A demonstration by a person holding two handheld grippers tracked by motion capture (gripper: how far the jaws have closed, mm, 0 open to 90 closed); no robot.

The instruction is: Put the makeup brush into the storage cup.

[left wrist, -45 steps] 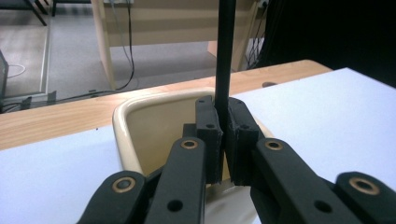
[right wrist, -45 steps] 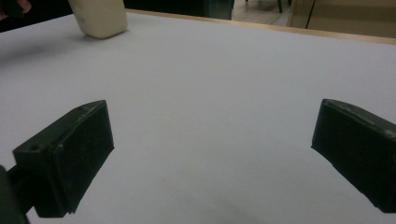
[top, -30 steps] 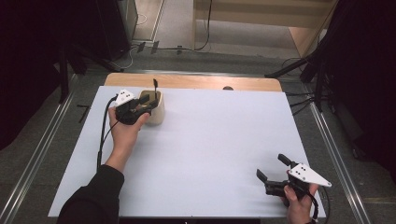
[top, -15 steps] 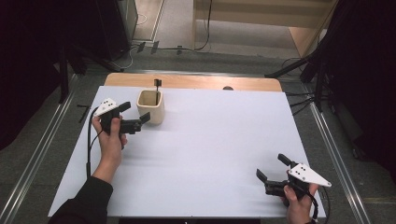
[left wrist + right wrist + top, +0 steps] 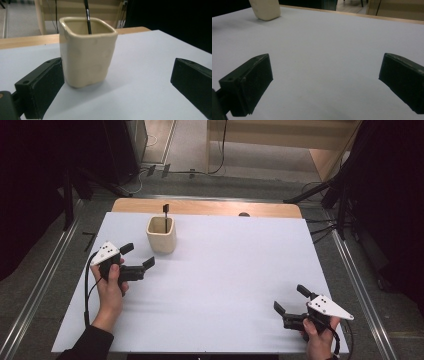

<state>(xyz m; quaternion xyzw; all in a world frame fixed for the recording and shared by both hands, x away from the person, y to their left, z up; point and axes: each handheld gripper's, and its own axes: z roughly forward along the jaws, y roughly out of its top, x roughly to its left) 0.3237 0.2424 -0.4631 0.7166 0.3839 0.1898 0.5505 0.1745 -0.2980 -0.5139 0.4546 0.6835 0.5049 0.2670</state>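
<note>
A cream square cup [image 5: 161,236] stands upright at the table's back left with a thin black stick [image 5: 165,214] upright in it. My left gripper [image 5: 138,255] lies just left of and nearer than the cup, clear of it. Its jaws have just been opening and stand open with nothing between them. In the left gripper view the cup [image 5: 87,52] and stick [image 5: 87,17] rise close ahead, beyond the left jaw of that gripper [image 5: 117,83]. My right gripper [image 5: 290,299] rests open near the front right corner, and in its own view [image 5: 324,82] holds nothing.
The white table top [image 5: 235,270] stretches bare between the two hands. A wooden strip [image 5: 210,208] runs along its far edge. The cup's base [image 5: 265,8] shows far off in the right gripper view. Metal rails flank both sides of the table.
The left gripper has come away from the cup, moving left and toward the person, and its jaws now stand wider. The cup stays upright in place. The right gripper has not moved.
</note>
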